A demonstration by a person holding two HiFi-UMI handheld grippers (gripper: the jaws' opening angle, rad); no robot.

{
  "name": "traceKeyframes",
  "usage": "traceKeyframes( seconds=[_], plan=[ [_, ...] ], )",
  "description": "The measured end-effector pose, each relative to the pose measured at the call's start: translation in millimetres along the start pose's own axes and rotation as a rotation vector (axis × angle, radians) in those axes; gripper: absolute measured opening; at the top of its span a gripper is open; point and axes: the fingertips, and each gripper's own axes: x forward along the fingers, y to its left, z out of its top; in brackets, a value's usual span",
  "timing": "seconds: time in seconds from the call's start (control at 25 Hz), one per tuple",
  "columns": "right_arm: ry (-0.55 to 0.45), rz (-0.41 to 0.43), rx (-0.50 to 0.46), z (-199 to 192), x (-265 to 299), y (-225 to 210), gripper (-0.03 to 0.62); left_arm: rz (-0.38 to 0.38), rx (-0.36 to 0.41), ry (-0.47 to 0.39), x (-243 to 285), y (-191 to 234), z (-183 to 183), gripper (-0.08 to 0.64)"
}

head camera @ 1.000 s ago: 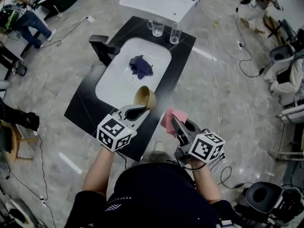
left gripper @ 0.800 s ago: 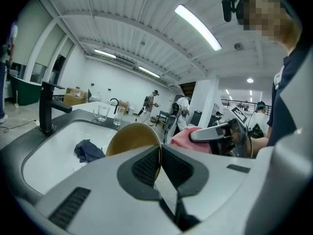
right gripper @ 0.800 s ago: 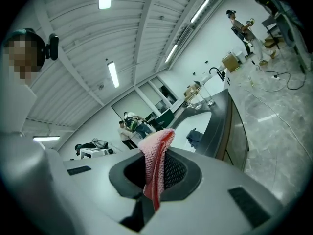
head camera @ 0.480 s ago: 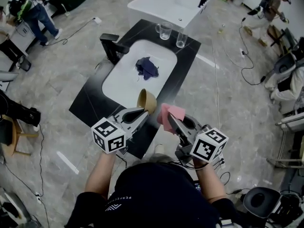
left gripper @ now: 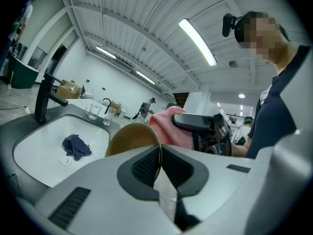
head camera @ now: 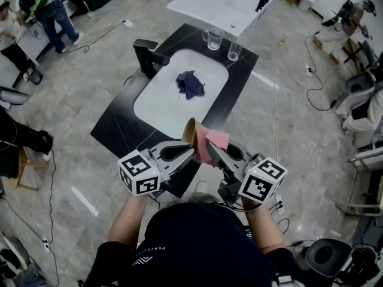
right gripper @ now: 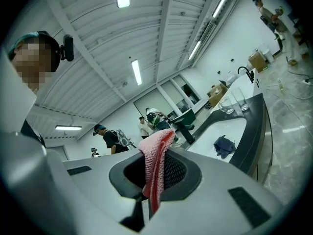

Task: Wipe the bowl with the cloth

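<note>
My left gripper (head camera: 190, 151) is shut on the rim of a tan bowl (head camera: 189, 132), held tipped on its side above the black counter's front edge; in the left gripper view the bowl (left gripper: 133, 137) rises just past the jaws. My right gripper (head camera: 209, 152) is shut on a pink cloth (head camera: 212, 141), which lies against the bowl's right side. The cloth (left gripper: 168, 129) shows behind the bowl in the left gripper view, and the cloth (right gripper: 154, 168) hangs pinched between the jaws in the right gripper view.
A white sink basin (head camera: 158, 100) set in the black counter (head camera: 116, 127) holds a dark blue rag (head camera: 190, 84). A black tap (head camera: 148, 55) stands at its left, two glasses (head camera: 213, 39) at its far end. People and cables are around on the floor.
Both grippers have drawn together: the bowl has tipped up and moved right, and the pink cloth has moved left until it meets the bowl.
</note>
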Motion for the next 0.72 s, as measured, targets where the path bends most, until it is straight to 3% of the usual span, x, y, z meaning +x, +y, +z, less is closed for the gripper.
traceKeyframes(
  seconds=[0.32,0.72],
  plan=[
    [-0.003,-0.047,-0.039,-0.4,-5.3,-6.8,0.043,-0.136,0.06,0.061,-0.5,-21.3,-2.9,0.02],
    [0.003,-0.104,-0.12,7.6,-9.3,-18.6,0.043,-0.252,0.071,0.033,-10.3,-39.5,12.4,0.02]
  ],
)
